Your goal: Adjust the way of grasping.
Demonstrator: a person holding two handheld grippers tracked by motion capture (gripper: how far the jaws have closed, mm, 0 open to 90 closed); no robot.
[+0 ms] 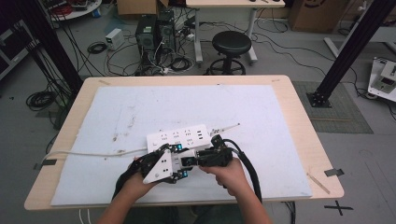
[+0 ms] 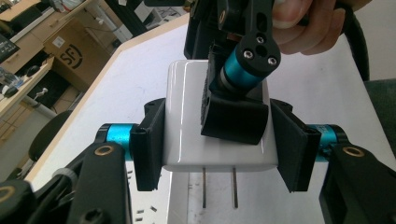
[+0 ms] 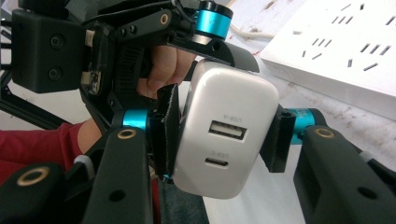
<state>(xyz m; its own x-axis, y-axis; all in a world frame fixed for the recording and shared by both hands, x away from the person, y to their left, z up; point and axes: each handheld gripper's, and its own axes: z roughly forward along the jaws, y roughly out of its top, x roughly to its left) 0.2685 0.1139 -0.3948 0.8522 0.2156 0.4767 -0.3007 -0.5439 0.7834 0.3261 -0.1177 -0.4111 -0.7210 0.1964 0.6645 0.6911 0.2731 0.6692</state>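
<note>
A wooden desk stands on a grey floor, with a big white mat on top. Behind the desk sits a round black stool. Left of the stool are dark computer boxes and many tangled cables. Right of the desk rises a black slanted post.

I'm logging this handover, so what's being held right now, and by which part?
A white USB charger, gripped by both claws at once: the left claw and the right claw each clamp opposite sides of its body.
</note>
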